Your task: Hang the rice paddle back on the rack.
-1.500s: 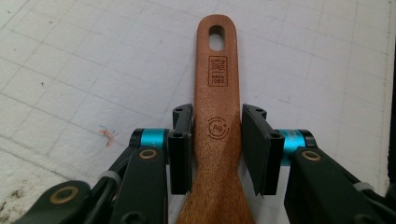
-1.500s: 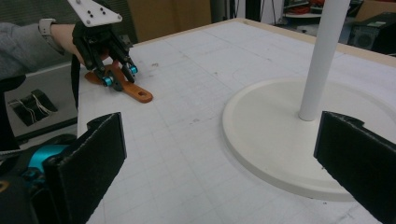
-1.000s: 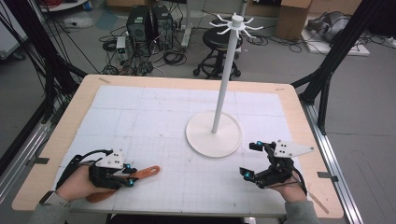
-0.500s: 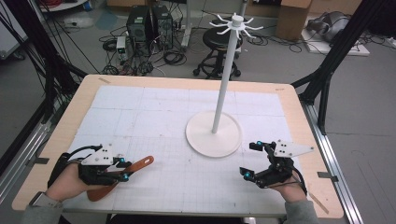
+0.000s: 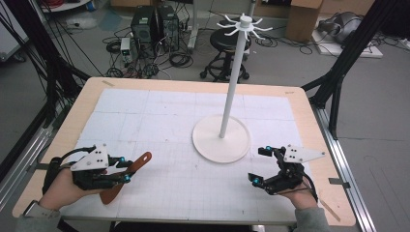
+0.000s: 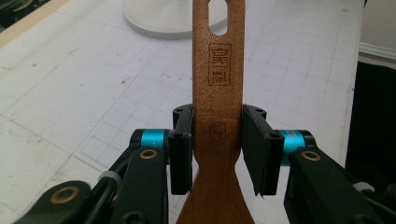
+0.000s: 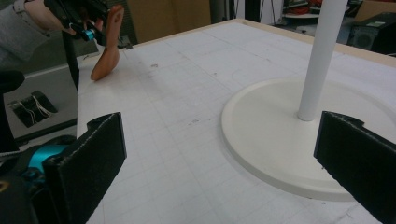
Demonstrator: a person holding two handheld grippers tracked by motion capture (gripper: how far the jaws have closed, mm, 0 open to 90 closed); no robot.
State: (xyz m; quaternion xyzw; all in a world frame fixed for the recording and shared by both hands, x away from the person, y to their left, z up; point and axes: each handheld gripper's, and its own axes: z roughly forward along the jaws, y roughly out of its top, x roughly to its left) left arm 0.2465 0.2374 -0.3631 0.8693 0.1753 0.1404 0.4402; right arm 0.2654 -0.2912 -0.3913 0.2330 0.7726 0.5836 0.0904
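Left gripper (image 6: 217,154) clamped on neck of flat brown wooden spatula (image 6: 218,88), near-left of white hanger stand (image 5: 222,137), blade tip touching mat. Judged light, stiff, smooth; hold neck, keep hang-hole free. Right gripper (image 5: 261,166) jaws apart.

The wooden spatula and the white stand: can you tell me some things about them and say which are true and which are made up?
1. The left gripper is shut on the wooden spatula. True.
2. The spatula's handle has a hole near its end. True.
3. The spatula hangs from a hook on the white stand. False: it is in the left gripper, apart from the stand, near the table's front left corner.
4. The right gripper holds the stand's pole. False: it is open and holds nothing.
5. The stand has a round base. True.
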